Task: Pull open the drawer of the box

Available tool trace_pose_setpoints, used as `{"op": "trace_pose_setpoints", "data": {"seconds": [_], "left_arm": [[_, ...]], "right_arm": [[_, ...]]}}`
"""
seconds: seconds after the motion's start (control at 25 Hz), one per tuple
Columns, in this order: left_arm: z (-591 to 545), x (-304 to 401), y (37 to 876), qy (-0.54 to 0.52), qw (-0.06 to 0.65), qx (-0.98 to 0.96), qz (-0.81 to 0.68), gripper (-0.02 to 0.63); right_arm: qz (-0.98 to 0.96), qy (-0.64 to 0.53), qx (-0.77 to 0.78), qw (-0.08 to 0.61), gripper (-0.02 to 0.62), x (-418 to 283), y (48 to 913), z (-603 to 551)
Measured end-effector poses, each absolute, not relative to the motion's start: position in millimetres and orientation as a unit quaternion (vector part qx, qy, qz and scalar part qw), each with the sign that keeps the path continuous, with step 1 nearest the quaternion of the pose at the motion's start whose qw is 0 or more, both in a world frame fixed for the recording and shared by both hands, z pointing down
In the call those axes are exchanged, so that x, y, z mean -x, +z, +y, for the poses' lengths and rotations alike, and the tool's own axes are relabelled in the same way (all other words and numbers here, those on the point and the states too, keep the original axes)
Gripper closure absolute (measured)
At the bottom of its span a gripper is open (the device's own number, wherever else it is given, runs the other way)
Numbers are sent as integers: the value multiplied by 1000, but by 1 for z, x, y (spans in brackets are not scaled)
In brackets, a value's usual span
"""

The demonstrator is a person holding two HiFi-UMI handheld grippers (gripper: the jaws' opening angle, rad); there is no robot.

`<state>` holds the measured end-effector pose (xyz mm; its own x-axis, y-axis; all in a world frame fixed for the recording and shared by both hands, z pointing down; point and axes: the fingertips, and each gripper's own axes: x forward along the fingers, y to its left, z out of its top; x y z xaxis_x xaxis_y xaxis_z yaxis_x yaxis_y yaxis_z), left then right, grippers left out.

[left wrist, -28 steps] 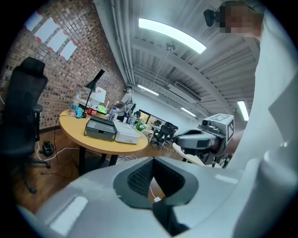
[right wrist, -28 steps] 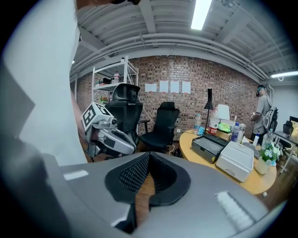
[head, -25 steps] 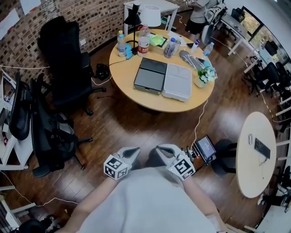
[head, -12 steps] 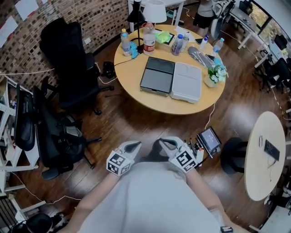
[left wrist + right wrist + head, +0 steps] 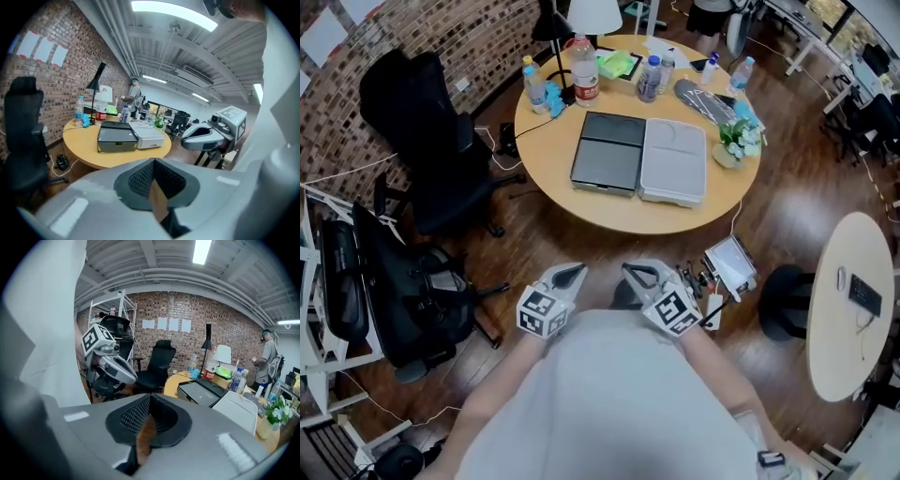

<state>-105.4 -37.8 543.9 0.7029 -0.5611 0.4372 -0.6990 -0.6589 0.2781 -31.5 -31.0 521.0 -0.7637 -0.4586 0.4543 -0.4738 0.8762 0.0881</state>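
Noted left gripper (image 5: 572, 274) low in the head view, just ahead of the person's pale shirt (image 5: 600, 403), jaws pressed together with nothing between them. Found right gripper (image 5: 639, 274) just beside it, likewise closed tight and empty. Checked both gripper views: ribbed pads meeting at the tips, only wooden floor (image 5: 534, 234) showing through the slit behind them. Logged both tools over that floor, well apart from the task's thing. Located dark box (image 5: 607, 152) on the round table (image 5: 675, 217) ahead, nearer the table's near edge than its far side, touching a pale box (image 5: 673, 161) on its right. Saw drawer front (image 5: 115, 145) in the left gripper view, facing the grippers, flush with the dark box and so not pulled out. Marked bottles (image 5: 583, 70) and a white lamp shade (image 5: 595, 14) at the table's far side, a small potted plant (image 5: 733, 141) near the pale box. Placed a black office chair (image 5: 417, 122) left of the table, by the brick wall (image 5: 356, 56).
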Motion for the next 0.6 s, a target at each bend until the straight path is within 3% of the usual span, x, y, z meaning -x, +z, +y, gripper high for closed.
{"op": "trace_pose_setpoints", "data": {"seconds": [0.6], "left_arm": [[-102, 58, 567, 221, 244, -891, -314, 601]], "right_arm": [[-943, 15, -237, 235, 592, 2, 528, -99]]}}
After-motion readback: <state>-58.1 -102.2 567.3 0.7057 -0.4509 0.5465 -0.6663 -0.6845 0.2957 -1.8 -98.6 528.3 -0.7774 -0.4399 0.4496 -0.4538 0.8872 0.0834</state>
